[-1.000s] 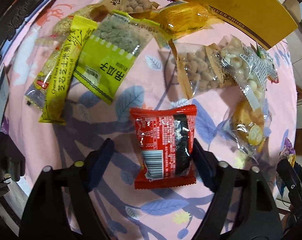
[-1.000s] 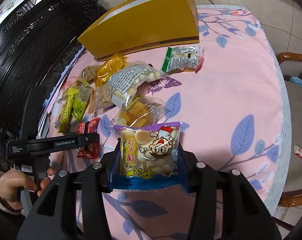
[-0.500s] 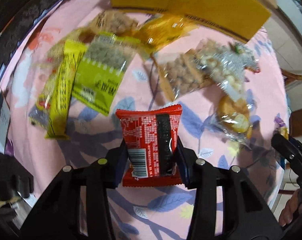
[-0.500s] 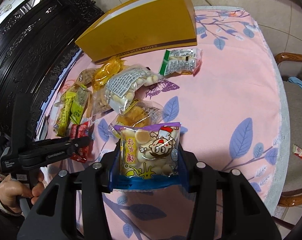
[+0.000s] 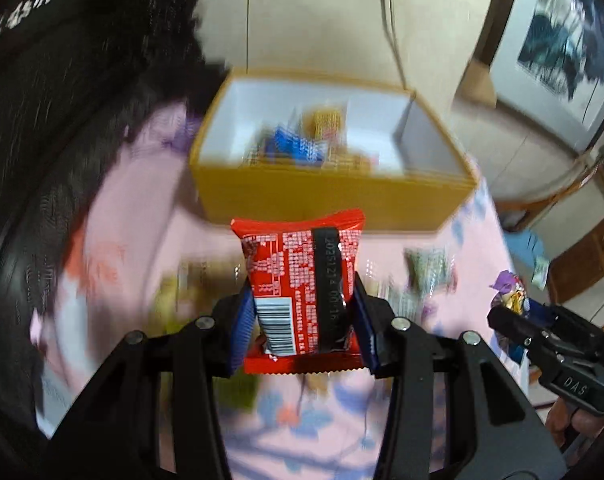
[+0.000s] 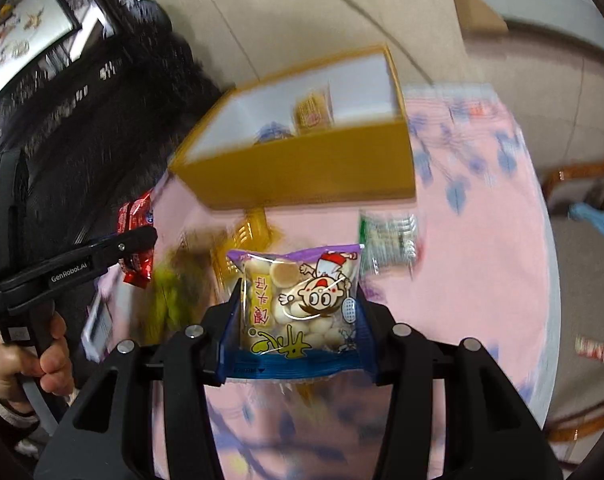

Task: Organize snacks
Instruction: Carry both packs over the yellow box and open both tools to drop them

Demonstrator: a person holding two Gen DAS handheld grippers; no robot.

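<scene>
Left wrist view: the left gripper pinches a red snack packet by its lower sides, pads pressed in, the top of the pack standing free above the jaws. Beyond it sits the open yellow box on the pink tablecloth, some blurred snacks already inside. At the right edge the right gripper shows with its purple packet.

Right wrist view: the right gripper is closed on a purple-topped biscuit packet, gripped low, with the box farther off, centre. The left gripper appears at the left edge, a hand on its handle.

Both packs are glossy, puffy and held near one end, so I judge either could slip or swing out on a quick carry. Two grippers converging on one box opening could also collide, or drop a pack onto the near wall rather than inside.
</scene>
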